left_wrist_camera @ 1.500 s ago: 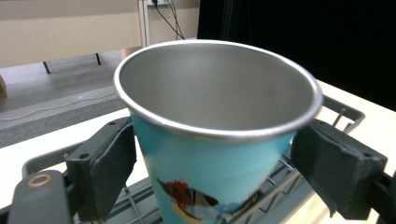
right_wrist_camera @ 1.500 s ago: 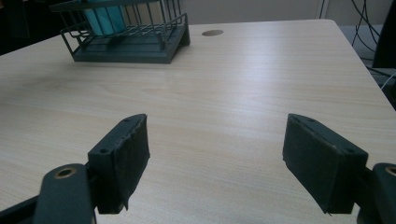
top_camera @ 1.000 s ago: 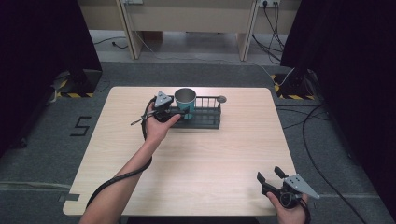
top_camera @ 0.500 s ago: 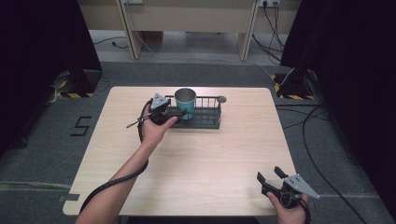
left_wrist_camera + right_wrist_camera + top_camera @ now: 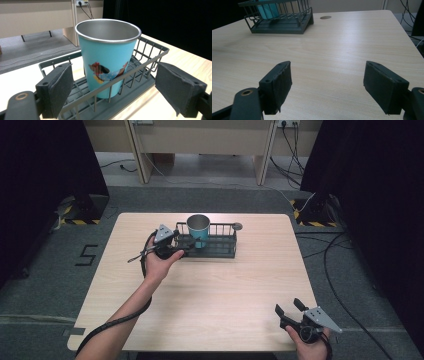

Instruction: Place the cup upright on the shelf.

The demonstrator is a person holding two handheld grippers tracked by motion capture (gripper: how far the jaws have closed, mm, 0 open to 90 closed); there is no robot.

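Left gripper has eased back a touch from the rack vs half a sec ago. Small shift, hand slides toward the near-left. Jaws wide apart, nothing between the pads. In the left gripper view the cup sits dead ahead, upright inside the rack's end, just past the near rail, framed by both pads but untouched. Looks like the cup's been let go and now stands in the rack on its own, or the grab hasn't started; can't say which. Either way the cup's parked, steady, rim up. Right gripper hasn't budged: idle at the table's near-right corner, jaws apart, empty, rack well off ahead-left of it.
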